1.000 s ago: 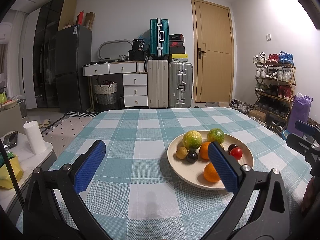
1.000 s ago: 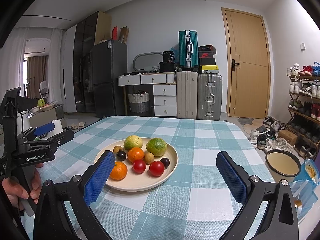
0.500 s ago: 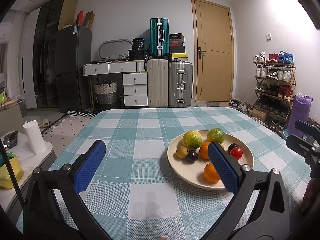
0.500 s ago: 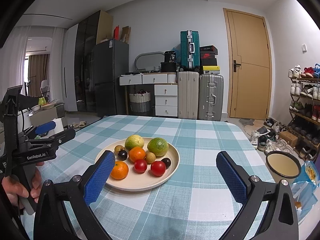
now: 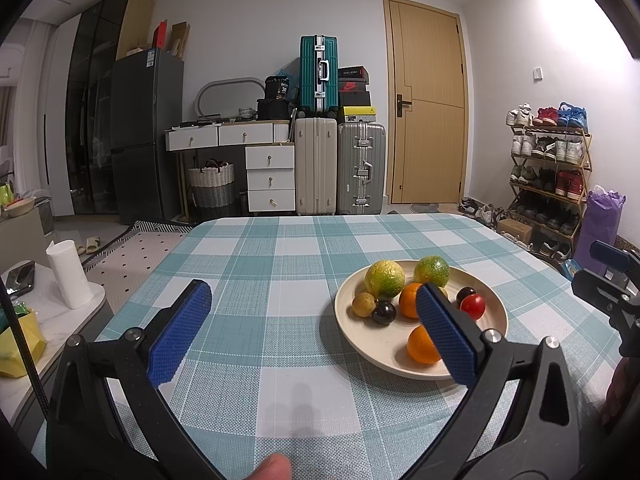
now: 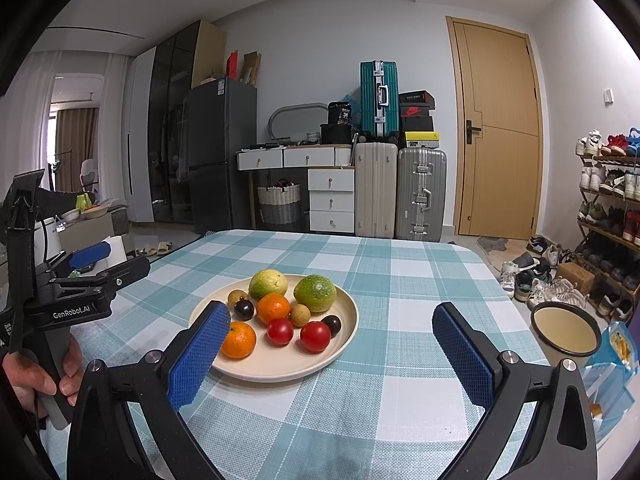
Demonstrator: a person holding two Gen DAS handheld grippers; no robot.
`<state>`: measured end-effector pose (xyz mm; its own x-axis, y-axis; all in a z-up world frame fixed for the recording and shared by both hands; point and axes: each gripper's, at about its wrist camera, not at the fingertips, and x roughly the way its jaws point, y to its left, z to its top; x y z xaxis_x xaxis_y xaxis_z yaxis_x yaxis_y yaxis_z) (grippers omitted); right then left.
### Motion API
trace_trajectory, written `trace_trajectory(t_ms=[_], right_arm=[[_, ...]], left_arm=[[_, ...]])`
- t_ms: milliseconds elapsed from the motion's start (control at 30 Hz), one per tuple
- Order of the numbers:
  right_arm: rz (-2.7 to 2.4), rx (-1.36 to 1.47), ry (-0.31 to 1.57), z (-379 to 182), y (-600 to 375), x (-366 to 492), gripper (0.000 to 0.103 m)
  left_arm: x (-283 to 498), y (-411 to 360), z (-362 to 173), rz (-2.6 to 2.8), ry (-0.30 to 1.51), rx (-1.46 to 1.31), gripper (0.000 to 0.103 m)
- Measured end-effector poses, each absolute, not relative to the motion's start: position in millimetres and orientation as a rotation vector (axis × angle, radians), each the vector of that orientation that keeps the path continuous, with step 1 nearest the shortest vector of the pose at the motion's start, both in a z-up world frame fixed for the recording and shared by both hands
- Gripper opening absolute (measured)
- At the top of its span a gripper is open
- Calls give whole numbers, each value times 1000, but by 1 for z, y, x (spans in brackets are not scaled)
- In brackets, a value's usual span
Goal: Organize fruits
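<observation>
Both fisheye cameras sit low over the tabletop [image 5: 280, 248], each looking forward between its own gripper's spread blue pads toward the far wall and the door [image 6: 500, 136]. The left gripper [image 5: 312, 332] view has the plate [image 5: 492, 308] ahead to its right; the right gripper [image 6: 332, 354] view has the same plate [image 6: 348, 320] ahead to its left, nearer. Each view catches the other gripper at its edge.

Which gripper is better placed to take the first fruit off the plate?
Probably the right gripper: its open jaws face the plate, with the near orange by its left pad. The left gripper, also open, points mostly at bare tablecloth, with the plate off to its right.
</observation>
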<state>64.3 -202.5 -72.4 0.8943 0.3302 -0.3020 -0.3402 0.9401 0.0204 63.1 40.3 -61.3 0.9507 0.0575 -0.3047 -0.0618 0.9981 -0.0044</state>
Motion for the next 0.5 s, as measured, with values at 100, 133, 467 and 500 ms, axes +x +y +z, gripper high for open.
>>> trace_trajectory(t_ms=[100, 133, 467, 500], right_arm=[[344, -33, 308, -73, -202, 65, 103], [343, -31, 309, -73, -202, 65, 103], [344, -32, 308, -72, -202, 65, 103], [344, -32, 309, -73, -202, 65, 103]], left_arm=[[63, 40, -61, 60, 309, -14, 102], [63, 41, -61, 60, 310, -15, 102], [63, 40, -62, 58, 313, -14, 102], [63, 40, -62, 62, 315, -16, 102]])
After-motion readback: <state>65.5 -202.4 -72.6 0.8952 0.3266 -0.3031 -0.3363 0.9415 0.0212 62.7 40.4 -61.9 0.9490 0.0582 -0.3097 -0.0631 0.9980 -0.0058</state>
